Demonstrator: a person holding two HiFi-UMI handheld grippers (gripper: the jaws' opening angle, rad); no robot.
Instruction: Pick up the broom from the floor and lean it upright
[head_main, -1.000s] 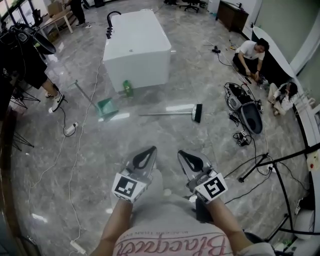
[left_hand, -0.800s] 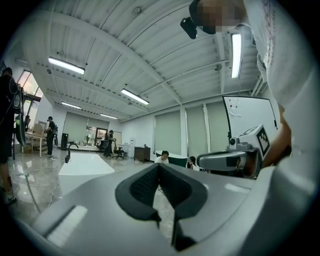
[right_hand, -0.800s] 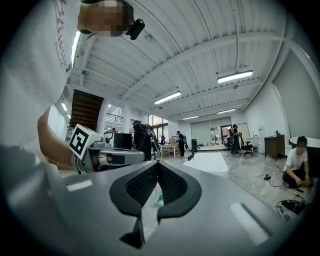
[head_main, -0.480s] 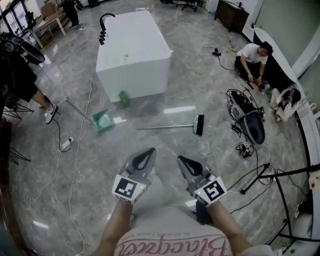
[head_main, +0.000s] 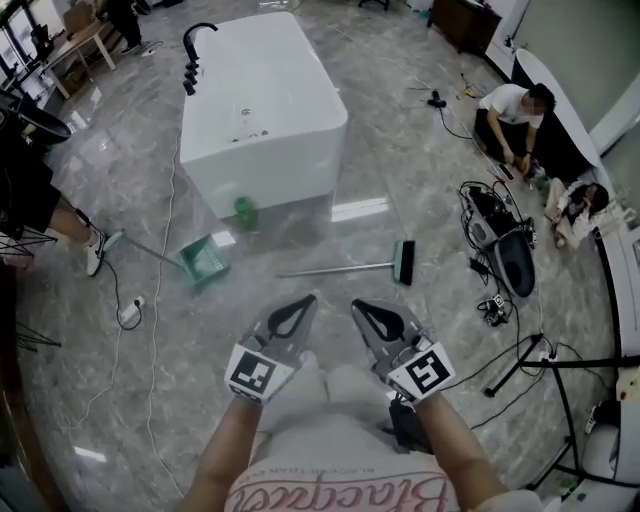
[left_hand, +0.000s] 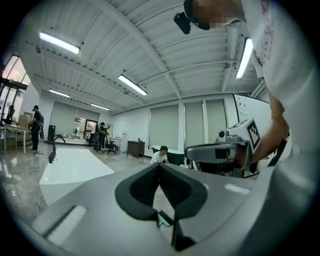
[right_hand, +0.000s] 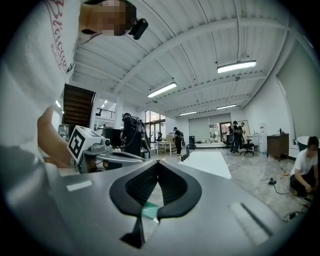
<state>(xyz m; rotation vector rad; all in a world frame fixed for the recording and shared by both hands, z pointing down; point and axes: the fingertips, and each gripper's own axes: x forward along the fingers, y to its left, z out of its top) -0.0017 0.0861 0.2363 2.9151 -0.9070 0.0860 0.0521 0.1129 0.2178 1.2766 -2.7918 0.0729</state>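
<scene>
The broom (head_main: 350, 268) lies flat on the grey marble floor in the head view, its thin handle pointing left and its dark green head (head_main: 404, 262) at the right. It is a little ahead of both grippers, nearer the right one. My left gripper (head_main: 305, 298) and right gripper (head_main: 360, 304) are held side by side and level in front of my body, apart from the broom. Each is shut with its tips together and nothing between them, as the left gripper view (left_hand: 159, 166) and the right gripper view (right_hand: 158, 163) show. Neither gripper view shows the broom.
A white bathtub (head_main: 262, 100) stands ahead. A green bottle (head_main: 244, 210) is at its near wall, and a green dustpan (head_main: 203, 260) with a long handle lies left. Cables, black gear (head_main: 497, 240) and stand legs (head_main: 540, 355) crowd the right, near two seated people (head_main: 510, 115).
I have moved forward: the bathtub, dustpan and broom have all slid closer and lower in the head view. Both grippers keep the same shut pose in front of me.
</scene>
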